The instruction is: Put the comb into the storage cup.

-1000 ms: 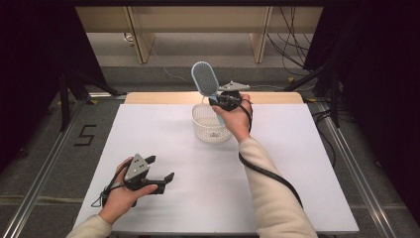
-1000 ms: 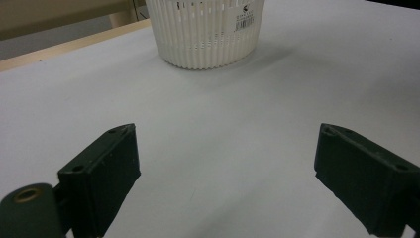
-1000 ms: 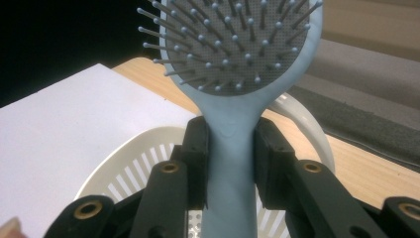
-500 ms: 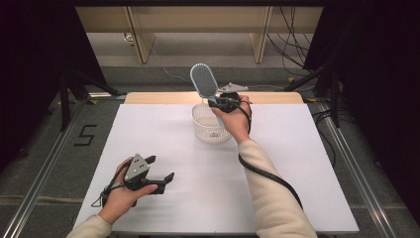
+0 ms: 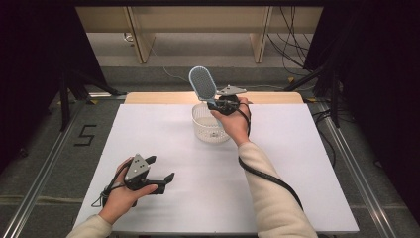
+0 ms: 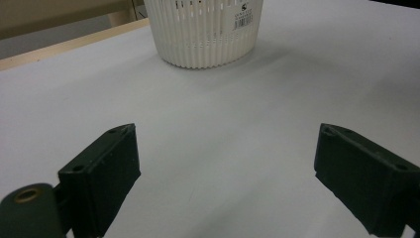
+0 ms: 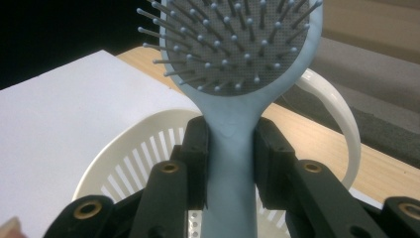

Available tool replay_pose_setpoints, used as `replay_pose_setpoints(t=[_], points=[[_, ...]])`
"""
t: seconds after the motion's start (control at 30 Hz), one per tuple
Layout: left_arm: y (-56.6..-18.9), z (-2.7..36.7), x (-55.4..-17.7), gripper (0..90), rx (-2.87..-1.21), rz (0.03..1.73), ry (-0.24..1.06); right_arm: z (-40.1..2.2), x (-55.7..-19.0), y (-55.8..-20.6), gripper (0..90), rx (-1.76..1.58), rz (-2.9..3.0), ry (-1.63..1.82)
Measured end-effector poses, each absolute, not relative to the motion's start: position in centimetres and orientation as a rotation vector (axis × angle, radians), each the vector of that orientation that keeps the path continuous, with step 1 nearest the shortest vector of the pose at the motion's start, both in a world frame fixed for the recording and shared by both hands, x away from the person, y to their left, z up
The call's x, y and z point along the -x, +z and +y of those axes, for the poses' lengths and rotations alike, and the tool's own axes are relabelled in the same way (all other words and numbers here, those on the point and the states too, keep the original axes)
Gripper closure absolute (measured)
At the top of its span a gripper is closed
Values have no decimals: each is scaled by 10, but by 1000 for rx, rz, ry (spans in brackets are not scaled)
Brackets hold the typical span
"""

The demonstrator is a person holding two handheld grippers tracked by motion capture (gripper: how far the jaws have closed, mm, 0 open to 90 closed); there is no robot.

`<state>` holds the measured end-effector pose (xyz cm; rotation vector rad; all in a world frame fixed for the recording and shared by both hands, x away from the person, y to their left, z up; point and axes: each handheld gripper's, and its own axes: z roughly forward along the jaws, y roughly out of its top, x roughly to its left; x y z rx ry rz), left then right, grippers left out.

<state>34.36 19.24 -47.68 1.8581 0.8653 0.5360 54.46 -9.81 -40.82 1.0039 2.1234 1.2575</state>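
Near edge, high view: my left gripper (image 5: 161, 176) sits low on the white table sheet (image 5: 163, 134), L hand wrapped round its body, grey plate on top, cable looping off toward the near-left corner. Jaws point roughly right and away. In the left gripper view the two black pads (image 6: 101, 171) stand wide apart w/ bare sheet between them, so released, nothing in them. Well apart from everything else.

Mid table: my R forearm in a cream sleeve (image 5: 270, 198) runs up from the bottom edge, black cable trailing along it.

Farther out: white slotted basket (image 5: 210, 124) stands upright on the sheet, near the far edge, about centre. Left gripper view looks straight at it across open sheet; barcode sticker on its wall (image 6: 205, 29).

Over the basket's far-right rim: right gripper (image 5: 218, 105), held in my R hand above the basket. It's clenched on the hairbrush (image 5: 202, 84). Right gripper view shows both pads pressed on the light-blue handle (image 7: 230, 163), one each side, just below the head. Brush stands head up, tilted a bit left in the high view, bristle face (image 7: 237, 44) toward the gripper cam: grey cushion, pins w/ blue ball tips. Basket mouth and its curved white handle (image 7: 341, 124) lie below and behind the brush. Can't tell if the handle's lower end touches the basket.

Beyond: wooden table strip (image 5: 148, 97), then floor and cables.
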Motion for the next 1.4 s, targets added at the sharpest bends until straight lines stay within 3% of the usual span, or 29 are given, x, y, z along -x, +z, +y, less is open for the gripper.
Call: replay_pose_setpoints(t=[1.17, 1.4], points=[[-477, 192, -344, 100, -1860, 865, 534, -95, -537, -415, 696, -965, 2191, 1194], [-477, 192, -343, 100, -1858, 865, 534, -99, -536, -413, 639, -983, 2210, 1193]])
